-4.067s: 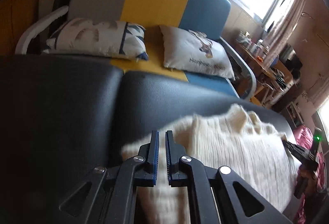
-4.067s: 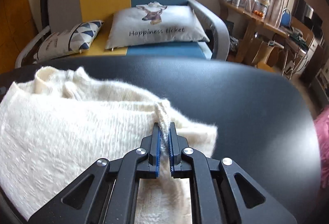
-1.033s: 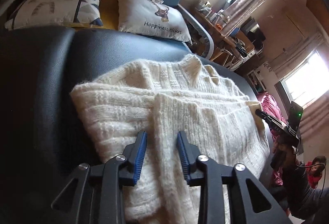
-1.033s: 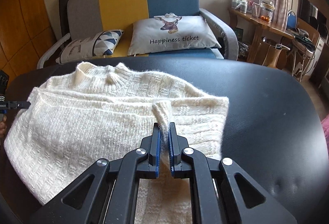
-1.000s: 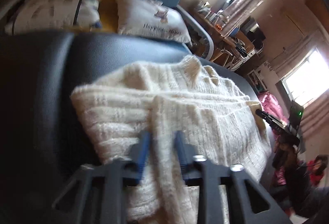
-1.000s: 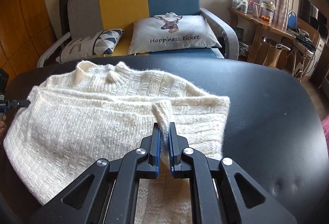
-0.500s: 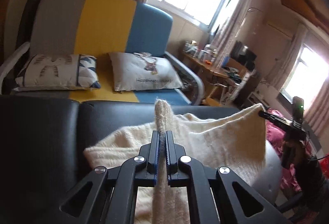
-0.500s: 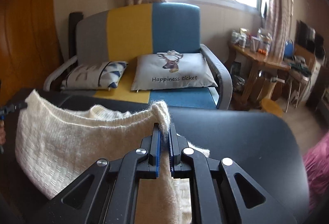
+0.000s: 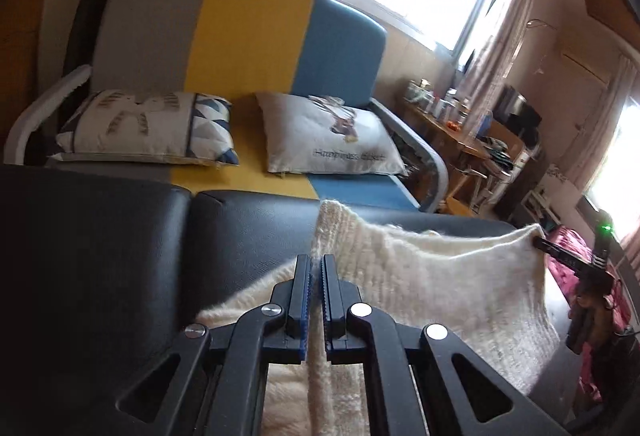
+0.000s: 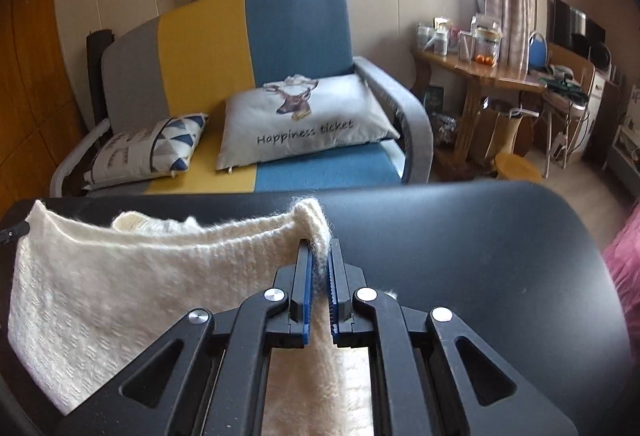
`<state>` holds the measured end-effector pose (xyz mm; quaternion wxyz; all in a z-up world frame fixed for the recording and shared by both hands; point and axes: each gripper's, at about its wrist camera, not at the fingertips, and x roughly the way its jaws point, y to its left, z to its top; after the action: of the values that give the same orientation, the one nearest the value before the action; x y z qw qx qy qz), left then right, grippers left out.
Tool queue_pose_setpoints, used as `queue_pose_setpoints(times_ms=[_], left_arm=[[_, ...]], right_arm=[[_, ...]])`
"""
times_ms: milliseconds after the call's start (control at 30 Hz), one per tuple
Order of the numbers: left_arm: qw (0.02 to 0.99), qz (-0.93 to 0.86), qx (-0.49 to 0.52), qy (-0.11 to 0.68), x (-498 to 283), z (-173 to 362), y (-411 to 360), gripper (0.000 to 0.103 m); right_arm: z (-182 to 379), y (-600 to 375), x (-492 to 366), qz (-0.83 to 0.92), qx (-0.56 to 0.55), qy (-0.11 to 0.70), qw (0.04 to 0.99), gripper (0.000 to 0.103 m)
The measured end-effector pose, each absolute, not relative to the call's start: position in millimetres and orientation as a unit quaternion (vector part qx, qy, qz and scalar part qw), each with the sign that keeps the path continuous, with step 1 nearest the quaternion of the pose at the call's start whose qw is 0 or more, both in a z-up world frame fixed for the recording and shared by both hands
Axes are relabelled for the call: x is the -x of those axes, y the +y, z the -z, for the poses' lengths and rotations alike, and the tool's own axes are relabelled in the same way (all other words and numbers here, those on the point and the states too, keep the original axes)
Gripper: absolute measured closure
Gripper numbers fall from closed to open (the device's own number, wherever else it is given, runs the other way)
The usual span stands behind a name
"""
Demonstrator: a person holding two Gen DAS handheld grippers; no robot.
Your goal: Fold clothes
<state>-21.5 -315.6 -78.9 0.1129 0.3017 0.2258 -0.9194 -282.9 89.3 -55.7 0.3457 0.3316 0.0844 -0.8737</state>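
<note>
Change vs 1 s earlier: sweater (image 9: 440, 276) was lying flat on the bench (image 9: 100, 236), left tongs (image 9: 316, 276) spread open over it; now both tongs are clenched on the sweater's near edge and that edge is raised, w/ the knit hanging between them like a curtain. Slightly higher than 0.5 s ago.

Left tongs: clenched on a fold of sweater edge; blue ribbed pads, black arms, silver rivets.
Right tongs (image 10: 319, 276): clenched on the opposite corner of the same edge; a fuzzy tuft stands up above the pads. In the left wrist view they show at far right, gripping the corner, green LED lit.

Sweater: cream/off-white knit, fuzzy, ribbed rows plus small textured pattern; lower part still rests on bench, top edge sags slightly between the two grips.

Bench: black padded leatherette, slight sheen, seam between two cushions in left view, rounded far corner.

Behind bench: sofa (image 10: 240, 47), fabric panels grey / yellow / blue, grey curved armrests. Two cushions on the seat: left cushion (image 10: 148, 151) w/ blue triangle print, lettering not legible; right cushion (image 10: 304, 119) pale grey, deer-head print, script reads "Happiness ticket".

Wooden side table (image 10: 480, 75) at right w/ jars. Window, beige curtains. Pink fabric at the far right edge.
</note>
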Motion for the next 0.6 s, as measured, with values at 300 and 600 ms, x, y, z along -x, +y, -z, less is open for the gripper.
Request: queue_pose_setpoints(times_ms=[300,600], left_arm=[[0.138,0.913,-0.321,0.211,30,79,-307,0.102],[0.142,0.924,-0.307,0.177,26,61,-282,0.093]], right_arm=[[124,61,305,0.835,-0.421,0.130,0.330,0.093],[67,98,282,0.857,-0.354,0.112,0.356,0.086]])
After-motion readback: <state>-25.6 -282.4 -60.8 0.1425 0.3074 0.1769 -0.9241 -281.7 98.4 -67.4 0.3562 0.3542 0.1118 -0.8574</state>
